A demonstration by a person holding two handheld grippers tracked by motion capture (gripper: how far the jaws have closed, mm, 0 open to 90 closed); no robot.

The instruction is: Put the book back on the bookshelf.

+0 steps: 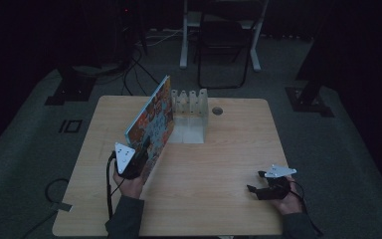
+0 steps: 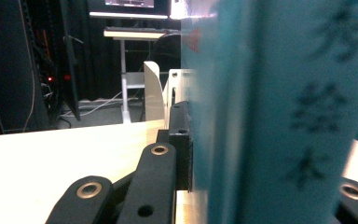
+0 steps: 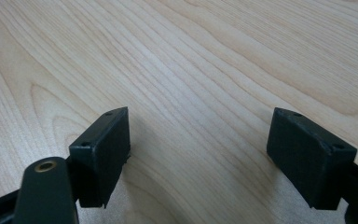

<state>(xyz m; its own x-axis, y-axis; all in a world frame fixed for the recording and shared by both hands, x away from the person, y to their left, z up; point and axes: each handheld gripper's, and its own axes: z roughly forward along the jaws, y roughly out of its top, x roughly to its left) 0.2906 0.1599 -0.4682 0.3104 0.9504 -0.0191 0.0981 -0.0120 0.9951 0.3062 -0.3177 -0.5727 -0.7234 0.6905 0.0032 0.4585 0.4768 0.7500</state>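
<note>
Wooden table (image 1: 219,164); left claw (image 1: 140,152) clamped on book (image 1: 151,119).

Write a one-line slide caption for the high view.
Left claw holds a picture book upright before a white rack; right claw rests open.

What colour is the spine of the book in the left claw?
Light teal-blue with dark printed characters; the book's spine shows best in the left gripper view.
</note>
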